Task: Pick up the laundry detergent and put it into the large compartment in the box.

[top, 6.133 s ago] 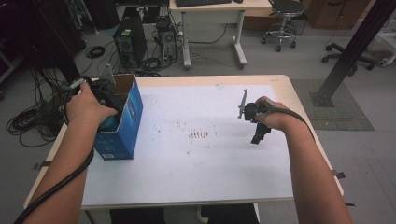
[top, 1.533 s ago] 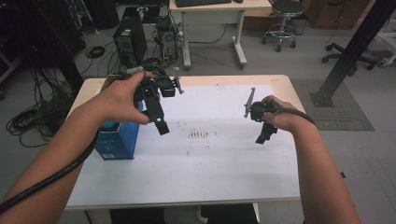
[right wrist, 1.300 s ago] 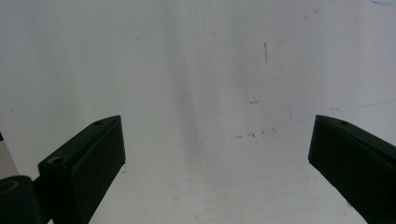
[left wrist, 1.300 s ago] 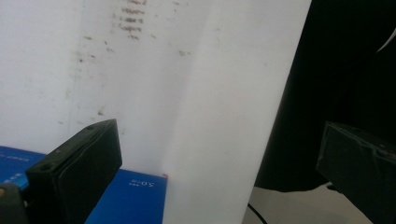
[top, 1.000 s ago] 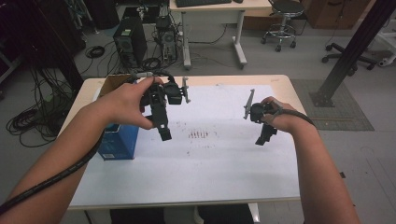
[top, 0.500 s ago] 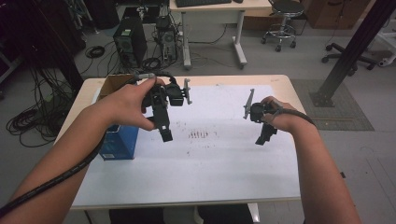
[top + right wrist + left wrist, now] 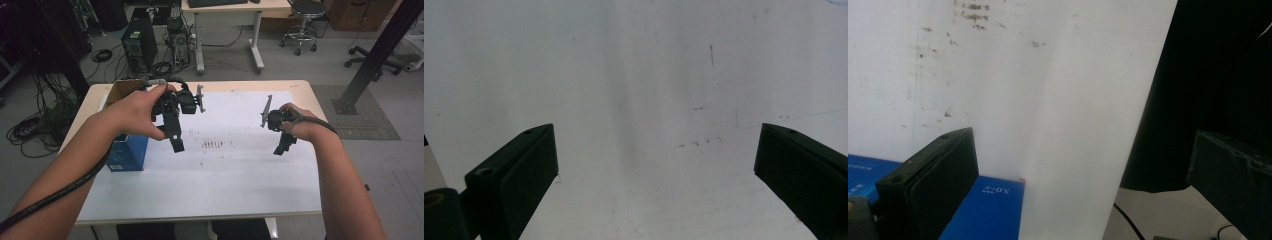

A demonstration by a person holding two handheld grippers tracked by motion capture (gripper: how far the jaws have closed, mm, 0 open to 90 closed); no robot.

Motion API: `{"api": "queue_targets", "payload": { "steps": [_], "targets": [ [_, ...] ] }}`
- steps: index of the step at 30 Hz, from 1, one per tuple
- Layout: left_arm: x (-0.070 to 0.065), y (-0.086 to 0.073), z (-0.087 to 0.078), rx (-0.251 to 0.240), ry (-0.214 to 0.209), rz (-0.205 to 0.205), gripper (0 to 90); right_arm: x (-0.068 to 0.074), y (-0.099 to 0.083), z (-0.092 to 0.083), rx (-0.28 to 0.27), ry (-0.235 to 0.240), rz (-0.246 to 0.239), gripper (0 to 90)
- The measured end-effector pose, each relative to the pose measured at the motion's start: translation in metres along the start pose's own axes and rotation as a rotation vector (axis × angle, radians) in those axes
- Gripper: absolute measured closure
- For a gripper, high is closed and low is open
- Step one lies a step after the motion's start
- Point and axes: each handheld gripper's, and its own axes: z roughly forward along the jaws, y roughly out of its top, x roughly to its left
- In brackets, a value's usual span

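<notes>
Over the white desk you had both grippers aloft, empty: left gripper just right of the blue box, right gripper well apart from it, fingers spread on both. Nothing picked; all work remained.

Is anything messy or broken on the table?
Nothing looks broken or spilled. The white paper sheet has a cluster of small dark marks near its middle, and the open blue cardboard box sits upright at the table's left edge.
</notes>
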Motion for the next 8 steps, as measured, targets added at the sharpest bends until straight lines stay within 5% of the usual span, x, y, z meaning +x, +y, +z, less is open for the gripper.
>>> {"api": "queue_targets", "payload": {
  "steps": [8],
  "targets": [
    [-0.0033, 0.001, 0.0003, -0.007, -0.001, 0.003, 0.2, 0.0038, 0.0013, -0.0031, 0.0, -0.006, 0.001, 3.9]
  ]
}}
